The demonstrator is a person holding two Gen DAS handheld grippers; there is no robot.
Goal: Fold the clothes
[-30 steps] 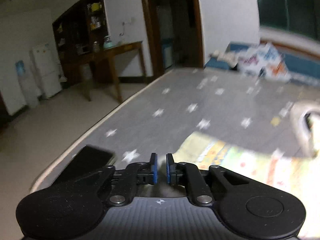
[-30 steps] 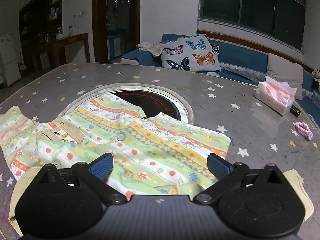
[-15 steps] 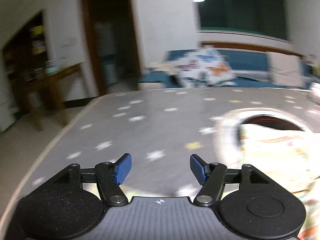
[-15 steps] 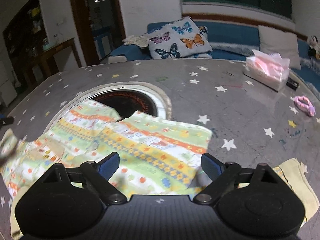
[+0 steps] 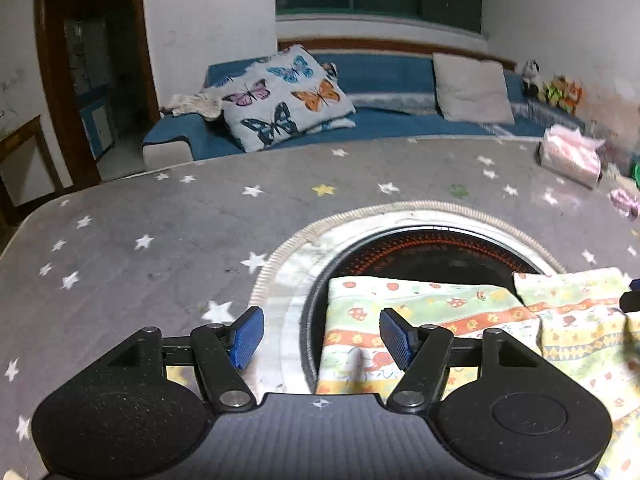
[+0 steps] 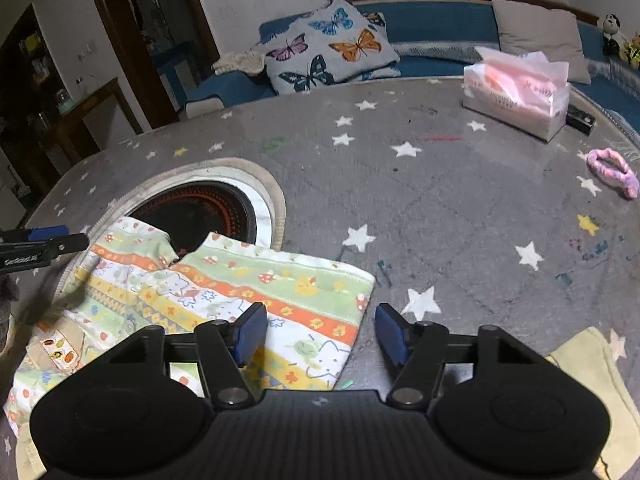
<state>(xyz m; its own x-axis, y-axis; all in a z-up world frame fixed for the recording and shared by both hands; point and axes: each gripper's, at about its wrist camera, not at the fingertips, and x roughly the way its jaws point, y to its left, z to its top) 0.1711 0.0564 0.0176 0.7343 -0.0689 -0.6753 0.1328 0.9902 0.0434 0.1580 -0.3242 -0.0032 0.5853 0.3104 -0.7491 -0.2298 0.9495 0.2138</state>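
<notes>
The left gripper (image 5: 320,336), jaws apart, hangs over the patterned garment (image 5: 420,320).

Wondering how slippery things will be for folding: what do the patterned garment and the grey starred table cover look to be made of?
The patterned garment looks like thin, matte woven cotton: it lies limp with soft creases and a stitched hem, though the fibre can't be confirmed. The grey starred table cover looks like a matte, felt-like or short-pile fabric, without gloss, its cut-out edged in beige trim; that suggests some grip.
</notes>
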